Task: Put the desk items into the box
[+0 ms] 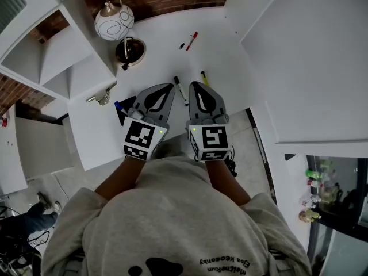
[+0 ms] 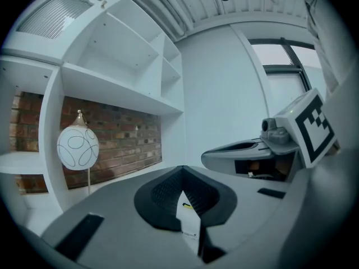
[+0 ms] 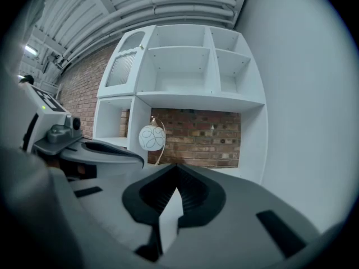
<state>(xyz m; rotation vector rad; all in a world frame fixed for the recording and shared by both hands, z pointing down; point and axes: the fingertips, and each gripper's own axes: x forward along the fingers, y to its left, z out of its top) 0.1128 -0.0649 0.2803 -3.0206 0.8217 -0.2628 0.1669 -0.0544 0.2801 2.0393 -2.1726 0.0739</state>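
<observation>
The left gripper (image 1: 167, 91) and right gripper (image 1: 196, 89) are both closed and empty. Between them, toward the desk's (image 1: 230, 62) near edge, lies a black marker (image 1: 181, 91). It looks light, stiff and likely to roll, so pinch it mid-barrel.

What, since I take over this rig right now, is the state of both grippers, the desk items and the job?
Left gripper: jaws shut, empty.
Right gripper: jaws shut, empty.
Loose on the desk: black marker, yellow pen, red marker, blue pen.
Box: not in view.
Done: nothing that shows.
Left: grasp each item and put it in the box.
</observation>
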